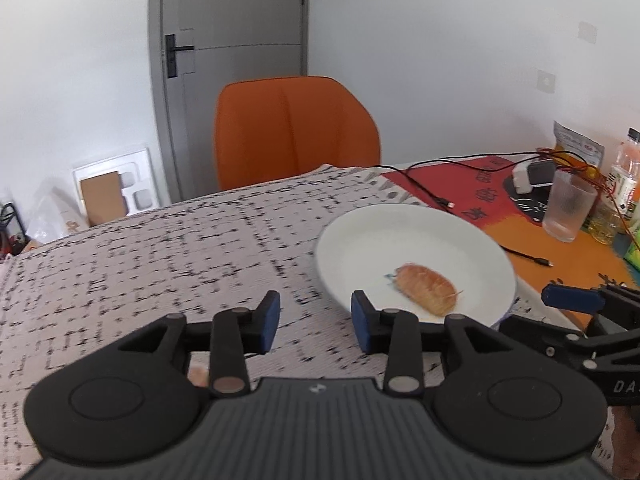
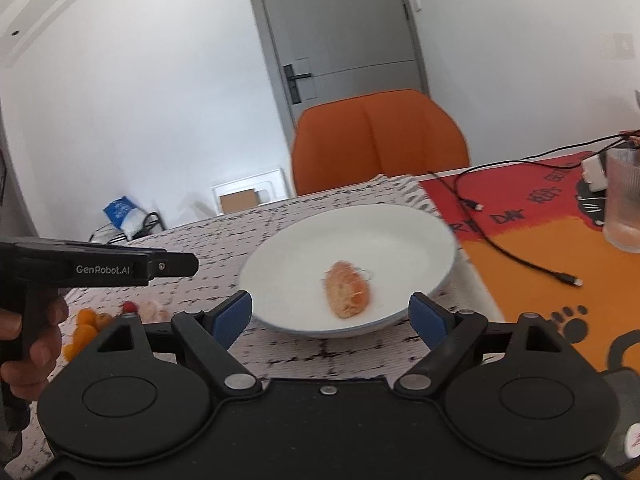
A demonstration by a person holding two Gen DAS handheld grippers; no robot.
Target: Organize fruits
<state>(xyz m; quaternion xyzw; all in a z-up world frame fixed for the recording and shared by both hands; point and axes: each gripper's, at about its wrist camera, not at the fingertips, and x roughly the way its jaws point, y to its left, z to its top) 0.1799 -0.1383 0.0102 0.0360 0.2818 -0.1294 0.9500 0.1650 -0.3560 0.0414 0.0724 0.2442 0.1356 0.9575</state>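
One peeled orange segment (image 1: 427,288) lies in the white plate (image 1: 400,232) on the patterned surface (image 1: 160,248) in the left wrist view; the left tool (image 1: 315,320) hangs released, its blue pads apart and empty, just short of the plate's near rim. Right wrist view: the right tool (image 2: 331,316) stands wide and empty, its pads flanking the plate's near rim, the segment inside; several small orange fruits (image 2: 86,330) lie at lower left by the person's hand (image 2: 30,344).

Soft, even daylight; fisheye bending at edges; slight, perhaps motion-caused, blur.
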